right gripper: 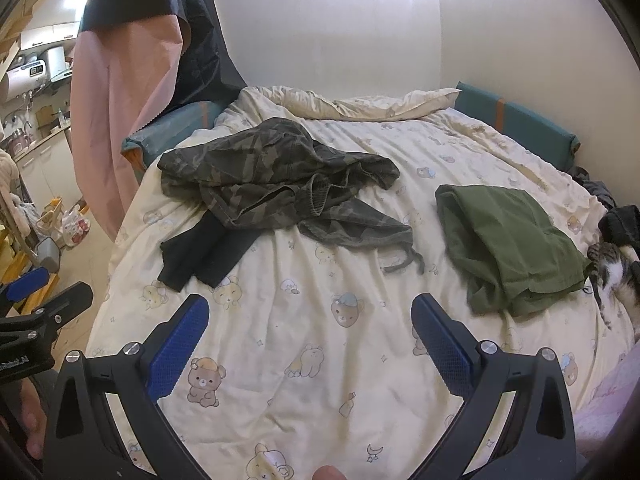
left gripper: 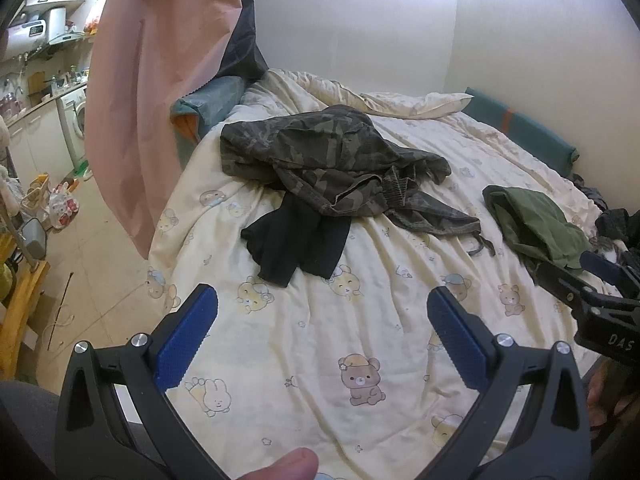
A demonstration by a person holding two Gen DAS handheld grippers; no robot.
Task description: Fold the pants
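Crumpled camouflage pants [left gripper: 332, 160] [right gripper: 280, 184] lie in a heap at the middle of the bed, partly over a black garment [left gripper: 298, 240] [right gripper: 204, 252]. A folded olive-green garment [left gripper: 536, 224] [right gripper: 516, 248] rests to the right. My left gripper [left gripper: 322, 320] hovers open over the cream quilt [left gripper: 320, 360], short of the black garment, with nothing between its blue pads. My right gripper [right gripper: 310, 328] is open too, over the quilt [right gripper: 320, 360] between the camouflage heap and the green garment. The right gripper's body [left gripper: 600, 292] shows at the left wrist view's right edge.
A pink curtain [left gripper: 160, 80] [right gripper: 116, 120] hangs at the bed's left side, with a kitchen and cluttered floor beyond. A cat [right gripper: 612, 272] lies at the bed's right edge beside dark clothes [right gripper: 620, 220]. A teal padded headboard [left gripper: 520, 128] [right gripper: 520, 120] lines the wall.
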